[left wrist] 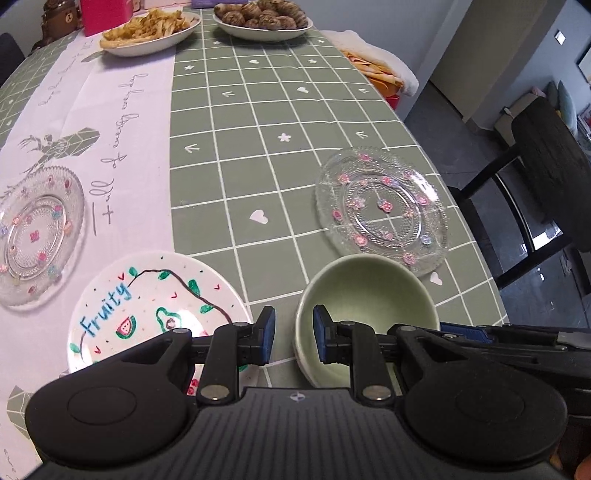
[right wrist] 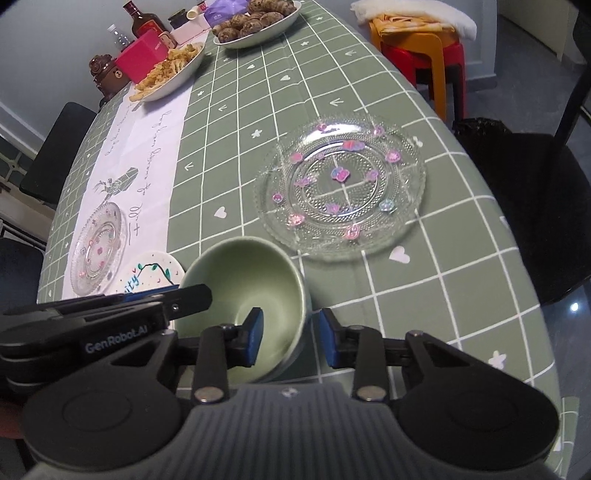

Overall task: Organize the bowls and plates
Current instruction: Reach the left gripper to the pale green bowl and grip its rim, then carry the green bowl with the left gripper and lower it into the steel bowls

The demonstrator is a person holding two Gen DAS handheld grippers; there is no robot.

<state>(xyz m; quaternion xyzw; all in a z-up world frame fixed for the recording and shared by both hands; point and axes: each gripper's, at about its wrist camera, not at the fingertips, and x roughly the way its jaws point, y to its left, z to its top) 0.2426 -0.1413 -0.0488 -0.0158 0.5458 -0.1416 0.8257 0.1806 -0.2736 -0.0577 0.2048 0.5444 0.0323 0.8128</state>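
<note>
A pale green bowl stands upright on the table's near edge. My left gripper is open and straddles the bowl's left rim, one finger outside and one inside. My right gripper is open and straddles the bowl's right rim the same way. A white "Fruity" painted plate lies left of the bowl. A clear glass flowered plate lies beyond the bowl on the right. A second glass plate lies at the far left on the white runner.
Two serving dishes of food, fries and round brown pieces, stand at the far end. A dark chair is by the table's right edge. Stacked plastic stools stand beyond it.
</note>
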